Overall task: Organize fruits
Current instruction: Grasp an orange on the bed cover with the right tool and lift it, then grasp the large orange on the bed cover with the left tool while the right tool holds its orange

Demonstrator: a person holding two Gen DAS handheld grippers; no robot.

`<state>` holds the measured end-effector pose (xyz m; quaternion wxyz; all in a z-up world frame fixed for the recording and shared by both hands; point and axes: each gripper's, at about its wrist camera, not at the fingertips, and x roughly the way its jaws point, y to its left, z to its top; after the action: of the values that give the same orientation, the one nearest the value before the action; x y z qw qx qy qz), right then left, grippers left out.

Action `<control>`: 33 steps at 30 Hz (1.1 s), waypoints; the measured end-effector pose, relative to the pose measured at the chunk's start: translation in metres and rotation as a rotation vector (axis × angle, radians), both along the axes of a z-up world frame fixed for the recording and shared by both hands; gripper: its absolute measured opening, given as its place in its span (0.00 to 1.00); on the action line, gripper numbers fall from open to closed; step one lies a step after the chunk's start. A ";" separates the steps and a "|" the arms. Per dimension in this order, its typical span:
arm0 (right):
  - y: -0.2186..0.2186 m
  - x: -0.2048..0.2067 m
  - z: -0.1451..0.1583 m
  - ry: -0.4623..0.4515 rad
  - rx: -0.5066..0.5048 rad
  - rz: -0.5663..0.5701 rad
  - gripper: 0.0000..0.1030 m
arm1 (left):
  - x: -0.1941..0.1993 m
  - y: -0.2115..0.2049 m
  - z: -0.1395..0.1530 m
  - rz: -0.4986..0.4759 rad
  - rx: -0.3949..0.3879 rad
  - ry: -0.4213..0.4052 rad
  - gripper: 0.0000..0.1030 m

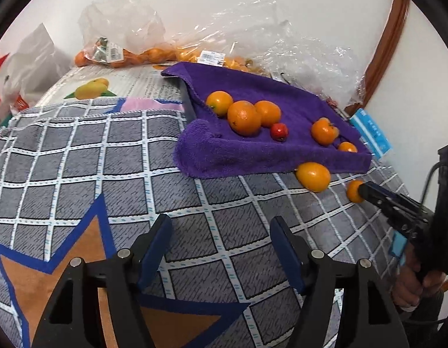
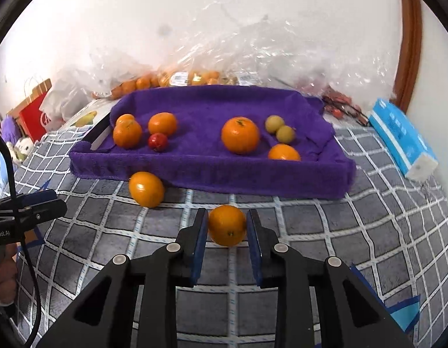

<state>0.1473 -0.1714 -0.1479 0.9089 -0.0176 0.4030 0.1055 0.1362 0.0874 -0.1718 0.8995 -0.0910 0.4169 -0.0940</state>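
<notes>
I had the right hand-held gripper [image 2: 227, 226] clamped on a small orange [image 2: 226, 229], its blue pads pressing either flank so the fruit sat squarely between them, just short of the purple towel-lined tray [image 2: 212, 174]; I judged that grip was meant for carrying it over the tray's near wall to join the others. The left hand-held gripper [image 1: 221, 232] stood with its jaws apart and nothing between them, over the checked blanket [image 1: 108, 156], kept back, I supposed, to leave the right one a free path. A larger orange [image 2: 146, 189] lay on the blanket touching the tray's front edge, still to be gathered. Inside, oranges and a small red fruit [image 2: 157, 142] clustered at the left, a big orange [image 2: 240, 134] and two yellow-green fruits [image 2: 280, 129] at the right, leaving bare towel in the middle. The raised near wall was the edge to clear; the blue tissue pack [image 2: 400, 139] lay well off to the right.
</notes>
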 end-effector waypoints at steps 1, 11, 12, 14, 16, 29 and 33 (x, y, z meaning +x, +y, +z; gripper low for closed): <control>-0.002 0.001 0.000 0.004 0.012 0.006 0.26 | 0.000 -0.001 0.000 0.007 0.014 0.001 0.66; -0.001 0.015 -0.012 0.072 0.018 0.035 0.32 | -0.006 -0.014 0.005 0.038 0.003 0.048 0.68; -0.003 0.013 -0.011 0.061 0.025 0.035 0.32 | -0.004 -0.017 0.005 0.030 -0.013 0.053 0.68; -0.008 0.009 -0.008 0.046 0.036 0.032 0.32 | 0.000 -0.027 0.007 0.020 -0.026 0.055 0.67; -0.017 0.004 -0.005 0.023 0.033 0.011 0.32 | 0.007 -0.040 0.008 0.005 -0.031 0.052 0.67; -0.059 -0.011 -0.002 -0.016 0.048 -0.062 0.32 | 0.044 -0.128 -0.004 0.005 0.042 0.033 0.66; -0.061 -0.009 -0.004 -0.002 0.085 -0.037 0.32 | 0.046 -0.133 -0.005 0.088 0.075 0.007 0.60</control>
<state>0.1383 -0.2326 -0.1516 0.9110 0.0286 0.3975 0.1057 0.1819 -0.0460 -0.1766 0.9041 -0.0756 0.4188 -0.0383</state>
